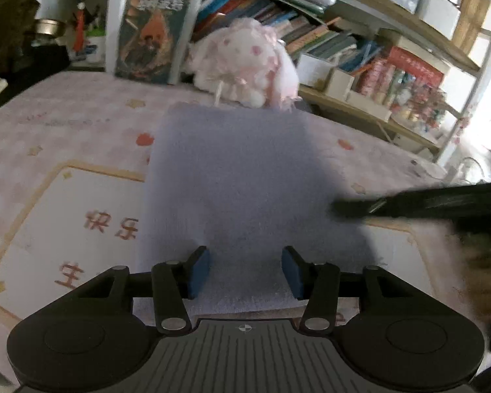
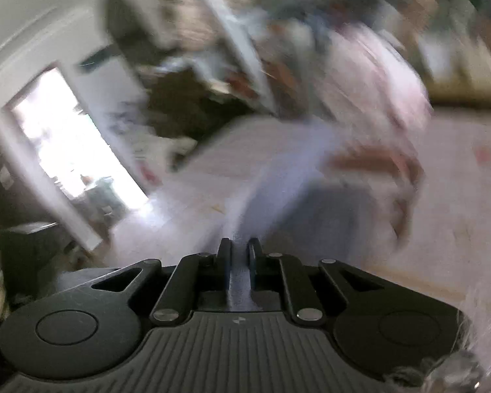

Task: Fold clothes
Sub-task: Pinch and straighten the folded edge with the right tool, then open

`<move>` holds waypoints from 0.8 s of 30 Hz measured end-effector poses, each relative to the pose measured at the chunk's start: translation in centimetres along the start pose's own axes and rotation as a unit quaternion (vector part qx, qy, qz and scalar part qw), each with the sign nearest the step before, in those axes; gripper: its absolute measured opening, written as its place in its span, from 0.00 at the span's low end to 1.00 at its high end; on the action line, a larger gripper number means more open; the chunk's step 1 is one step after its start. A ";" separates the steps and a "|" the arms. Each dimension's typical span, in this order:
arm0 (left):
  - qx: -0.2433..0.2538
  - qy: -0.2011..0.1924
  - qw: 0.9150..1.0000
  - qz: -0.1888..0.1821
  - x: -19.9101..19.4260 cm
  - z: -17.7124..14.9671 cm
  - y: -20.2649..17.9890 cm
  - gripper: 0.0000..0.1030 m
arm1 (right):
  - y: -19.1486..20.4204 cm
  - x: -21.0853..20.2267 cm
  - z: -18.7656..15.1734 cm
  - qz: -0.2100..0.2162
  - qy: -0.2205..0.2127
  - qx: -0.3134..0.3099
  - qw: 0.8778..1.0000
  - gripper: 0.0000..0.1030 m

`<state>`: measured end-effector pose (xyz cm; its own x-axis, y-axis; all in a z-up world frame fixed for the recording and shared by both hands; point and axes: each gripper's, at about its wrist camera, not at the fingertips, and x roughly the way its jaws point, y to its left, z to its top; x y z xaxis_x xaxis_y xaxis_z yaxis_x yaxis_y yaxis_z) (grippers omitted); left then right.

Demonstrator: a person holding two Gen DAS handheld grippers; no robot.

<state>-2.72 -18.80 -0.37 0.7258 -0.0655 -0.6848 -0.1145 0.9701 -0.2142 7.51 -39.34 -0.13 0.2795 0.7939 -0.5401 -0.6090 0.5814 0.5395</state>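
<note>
— Two tongs, and where is the cloth?
— The lavender cloth [image 1: 232, 177] lies flat on the pink patterned mat [image 1: 65, 124], folded into a long strip in front of the plush toy [image 1: 245, 62] and bookshelf [image 1: 360, 49].
— The left tongs [image 1: 245, 271]?
— Spread wide above the cloth's near end, gripping nothing.
— The right tongs [image 2: 238, 262]?
— Nearly closed, pinching a fold of the cloth, though that view is blurred.
</note>
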 end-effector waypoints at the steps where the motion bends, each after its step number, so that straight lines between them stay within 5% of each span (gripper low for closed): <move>1: 0.001 0.001 1.000 0.001 0.0 0.0 -0.1 0.48 | -1.7 1.0 -0.3 -0.019 0.017 0.046 0.999 0.09; 3: 0.003 0.004 1.000 0.003 0.1 0.0 -0.2 0.48 | -4.1 2.2 -0.7 -0.025 0.035 0.114 0.993 0.09; 15: 0.026 0.006 0.999 0.019 -0.7 0.3 -1.5 0.48 | -3.2 1.8 -0.3 -0.045 0.037 0.085 0.995 0.13; 19: 0.043 -0.005 0.999 0.007 -2.4 0.2 -1.9 0.60 | -1.9 -0.2 -0.4 -0.079 0.027 0.041 0.996 0.40; 24: 0.050 0.004 0.999 0.008 -3.1 -0.2 -1.2 0.62 | -0.7 -2.1 -1.8 -0.119 0.031 0.005 0.992 0.56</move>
<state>-4.92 -19.77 1.87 0.7191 -0.0521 -0.6929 -0.0564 0.9895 -0.1329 6.02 -41.68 -0.50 0.3687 0.6218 -0.6910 -0.5241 0.7529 0.3979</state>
